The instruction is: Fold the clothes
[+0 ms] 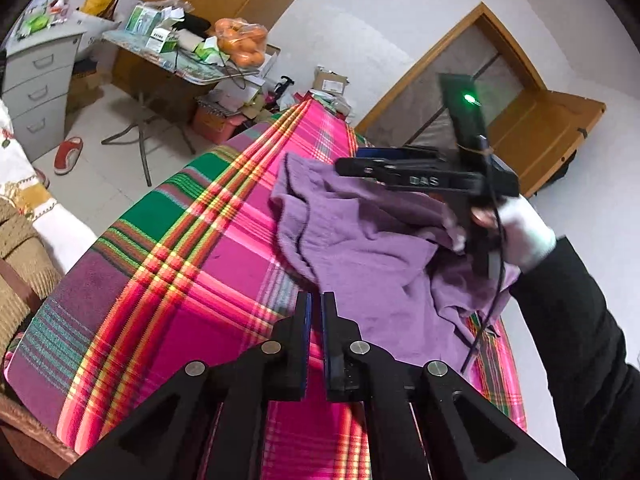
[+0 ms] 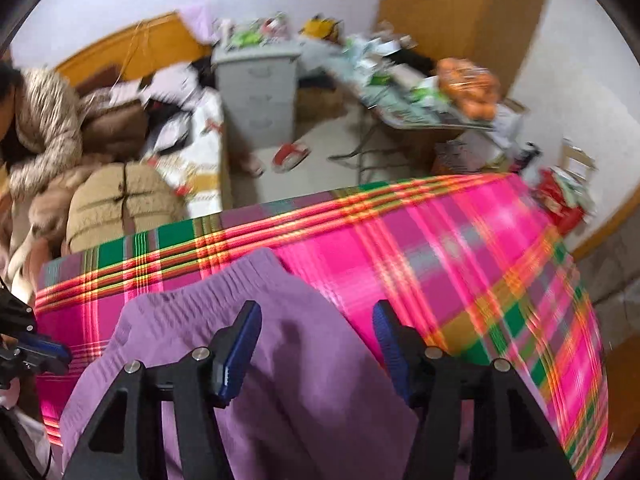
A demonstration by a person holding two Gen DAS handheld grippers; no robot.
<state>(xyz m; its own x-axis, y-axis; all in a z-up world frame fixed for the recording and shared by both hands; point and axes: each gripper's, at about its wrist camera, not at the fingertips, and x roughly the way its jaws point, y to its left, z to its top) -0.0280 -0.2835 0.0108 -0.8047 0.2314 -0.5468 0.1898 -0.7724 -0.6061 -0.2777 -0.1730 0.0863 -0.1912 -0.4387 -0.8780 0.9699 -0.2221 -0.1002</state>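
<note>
Closest to the left wrist camera, the left tongs (image 1: 316, 300) are standing pressed together, their tips sitting at the near edge of the purple garment (image 1: 372, 248); whether a fold of cloth is pinched between them I cannot tell, since the tips only meet the fabric's edge in this view. That garment is lying rumpled on the desk, which is covered by a bright pink plaid cloth (image 1: 200, 240), and it is bunched into loose ridges, not spread flat. In the right wrist view the right tongs (image 2: 316, 320) are gaping wide above the same garment (image 2: 280, 360), nothing between them, its ribbed hem (image 2: 192, 300) showing just beyond the left finger. From the left camera the same right tongs (image 1: 360, 164) are hanging over the far side of the garment, gripped by a white-gloved hand (image 1: 524, 232). My reading is that the work is at an early stage: the garment is being arranged and no clean fold is showing yet. The next move probably calls for the open tongs to come down on a free edge or the hem, close on one layer only, and pull it outward against the left side to flatten the cloth.
</note>
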